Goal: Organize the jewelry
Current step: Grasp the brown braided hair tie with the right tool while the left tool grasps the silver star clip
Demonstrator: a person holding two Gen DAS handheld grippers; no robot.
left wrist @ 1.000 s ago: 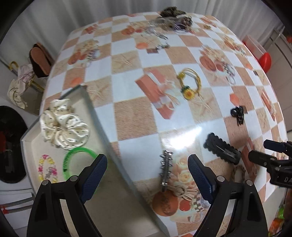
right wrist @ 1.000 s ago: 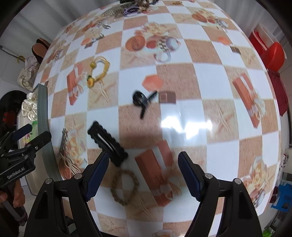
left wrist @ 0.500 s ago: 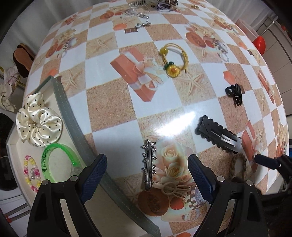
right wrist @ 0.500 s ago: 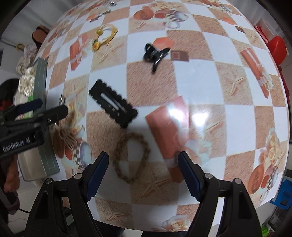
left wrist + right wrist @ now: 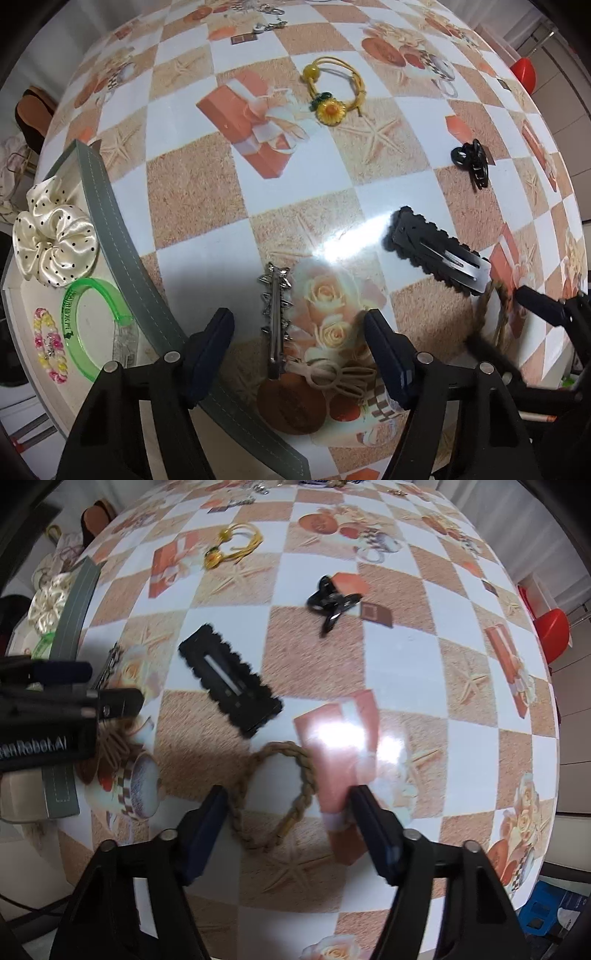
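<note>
Silver star clip [image 5: 275, 317] lies between the wide-open left gripper [image 5: 299, 354] fingers; the right gripper [image 5: 288, 830], also open, straddles a braided rope bracelet [image 5: 275, 794].

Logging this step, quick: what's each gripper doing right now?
Left gripper: open, holding nothing.
Right gripper: open, holding nothing.

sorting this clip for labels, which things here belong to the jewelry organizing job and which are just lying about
Part of the job:
tray with cream scrunchie, green bangle, bead bracelet
silver star clip
black snap clip
braided bracelet
black claw clip
yellow sunflower tie
left gripper, right gripper, both open

Just lying about:
red chair
shoe
</note>
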